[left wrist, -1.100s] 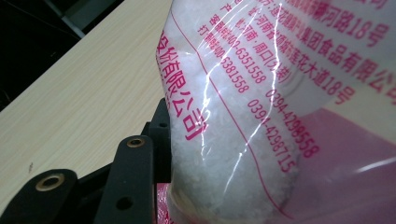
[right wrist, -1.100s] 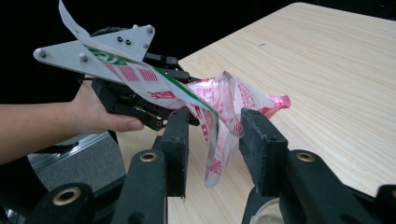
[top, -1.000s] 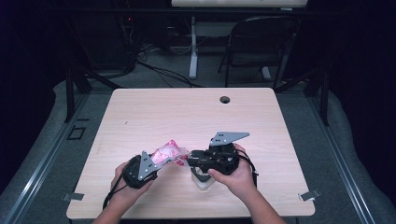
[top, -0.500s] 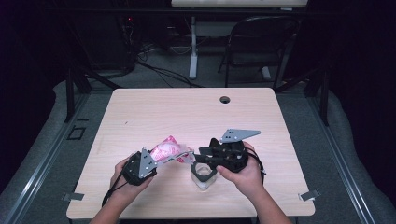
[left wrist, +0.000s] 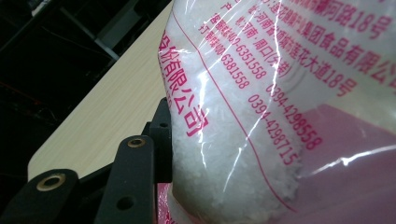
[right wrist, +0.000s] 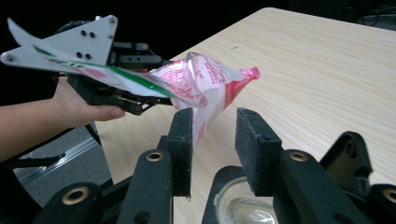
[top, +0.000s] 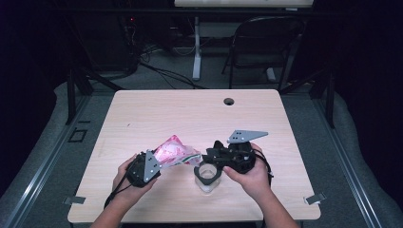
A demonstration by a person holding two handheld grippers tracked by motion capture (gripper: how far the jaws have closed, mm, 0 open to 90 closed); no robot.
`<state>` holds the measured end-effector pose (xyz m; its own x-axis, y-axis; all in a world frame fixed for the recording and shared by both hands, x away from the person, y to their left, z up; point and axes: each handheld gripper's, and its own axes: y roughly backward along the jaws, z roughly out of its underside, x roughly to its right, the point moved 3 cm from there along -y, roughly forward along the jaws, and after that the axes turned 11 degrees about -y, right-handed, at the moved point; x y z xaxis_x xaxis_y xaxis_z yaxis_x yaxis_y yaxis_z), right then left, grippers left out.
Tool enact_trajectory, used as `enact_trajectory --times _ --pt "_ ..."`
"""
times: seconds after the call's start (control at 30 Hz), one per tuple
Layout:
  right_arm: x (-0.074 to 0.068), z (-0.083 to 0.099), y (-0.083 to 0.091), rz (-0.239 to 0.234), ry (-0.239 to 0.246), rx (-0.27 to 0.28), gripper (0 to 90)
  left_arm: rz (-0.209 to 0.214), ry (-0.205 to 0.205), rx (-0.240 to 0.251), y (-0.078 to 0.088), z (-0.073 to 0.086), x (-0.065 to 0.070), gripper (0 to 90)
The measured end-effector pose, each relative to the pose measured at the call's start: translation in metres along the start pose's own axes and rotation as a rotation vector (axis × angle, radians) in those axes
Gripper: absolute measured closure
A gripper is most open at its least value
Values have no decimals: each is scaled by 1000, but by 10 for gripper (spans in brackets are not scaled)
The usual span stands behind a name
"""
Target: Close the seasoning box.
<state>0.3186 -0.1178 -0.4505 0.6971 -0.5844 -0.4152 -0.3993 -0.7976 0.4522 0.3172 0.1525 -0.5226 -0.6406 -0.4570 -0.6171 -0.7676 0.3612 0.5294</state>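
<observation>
On wood-grain table (top: pixel 142 114), sachet (top: pixel 173 151) is clamped by left gripper (top: pixel 159 159); right gripper (top: pixel 209 159), just narrowed, stands apart above glass jar (top: pixel 207 176); crystals could be spilled if tilted early.

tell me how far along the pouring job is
Done: the left claw grips the pink printed plastic bag of white granules, lifted off the light wooden table. In hand: the right claw, its jaws just closing, hovers over the clear glass jar, with nothing between them in its own view. Left: tipping the granules in; the jar looks empty.
</observation>
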Motion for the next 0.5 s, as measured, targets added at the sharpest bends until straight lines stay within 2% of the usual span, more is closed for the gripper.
enact_trajectory --times 0.5 --pt "4 -8 6 26 -6 20 686 -29 -67 -9 0 -5 3 594"
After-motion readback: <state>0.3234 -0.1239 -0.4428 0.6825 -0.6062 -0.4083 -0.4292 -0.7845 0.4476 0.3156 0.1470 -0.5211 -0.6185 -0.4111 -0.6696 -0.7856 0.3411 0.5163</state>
